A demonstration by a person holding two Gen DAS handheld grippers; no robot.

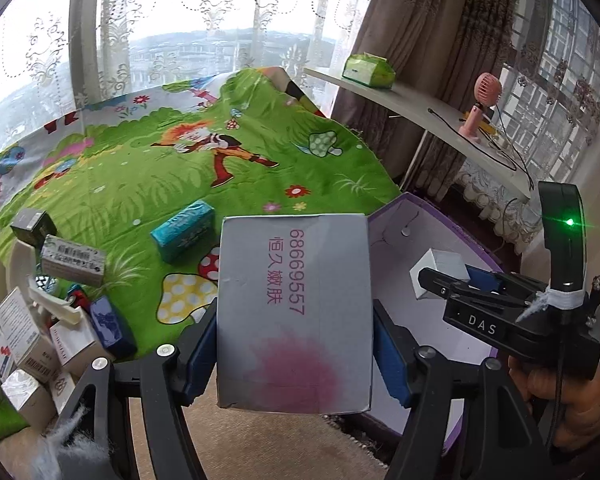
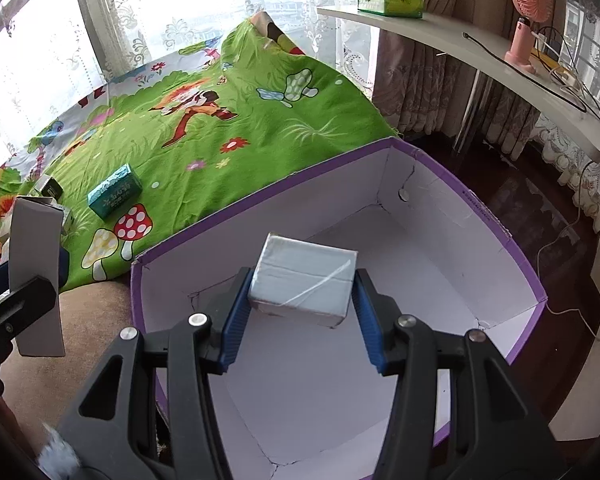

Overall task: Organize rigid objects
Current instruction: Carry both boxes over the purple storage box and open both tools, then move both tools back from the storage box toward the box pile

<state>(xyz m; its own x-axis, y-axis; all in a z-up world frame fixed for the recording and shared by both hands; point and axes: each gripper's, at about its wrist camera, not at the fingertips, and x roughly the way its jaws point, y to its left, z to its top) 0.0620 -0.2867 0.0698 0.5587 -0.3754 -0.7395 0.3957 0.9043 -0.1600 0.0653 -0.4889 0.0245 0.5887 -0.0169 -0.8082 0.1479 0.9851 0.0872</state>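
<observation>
Fingers (image 2: pixel 236 312) of the right gripper (image 2: pixel 302 304) clamp a small box (image 2: pixel 304 280) over the bin (image 2: pixel 512 240), frame centre, ready to drop; left gripper (image 1: pixel 294 344) pinches a grey carton (image 1: pixel 296 312), waiting beside it.

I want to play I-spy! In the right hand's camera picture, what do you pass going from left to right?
Tall grey box in the left gripper → teal box on the green blanket → small white box in the right gripper → pink fan.
</observation>
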